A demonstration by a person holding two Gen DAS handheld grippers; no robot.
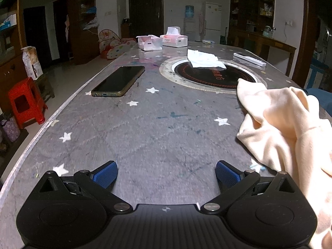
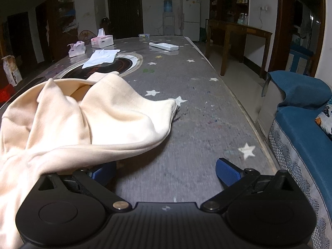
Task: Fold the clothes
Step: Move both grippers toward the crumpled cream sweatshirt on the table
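- Cream garment (image 2: 87, 120) lies crumpled in loose folds on the grey star-patterned counter (image 2: 186, 124), near the front edge, between the two tools.
- One corner of it tapers to a point beside a white star, and a fold droops over the left finger of the right hand-held gripper (image 2: 166, 171).
- That right hand-held gripper has its blue pads spread wide, with nothing pinched between them; bare counter shows in the gap.
- Left hand-held gripper (image 1: 166, 171) is likewise spread wide and empty, low over the counter, with the garment (image 1: 290, 128) bunched just beside its right finger (image 1: 227, 173).
- Farther out, a dark phone (image 1: 118, 81) lies flat toward the left edge.
- A round black inset with a pale ring (image 1: 213, 74) sits mid-counter, a white tissue (image 1: 204, 61) lying partly across it.
- Two tissue boxes (image 1: 175, 38) stand at the far end, and a white remote (image 2: 164, 46) lies on the right side.
- Off the counter, a red stool (image 1: 26, 101) stands on the floor to the left, and a blue-covered sofa (image 2: 300, 108) sits to the right.
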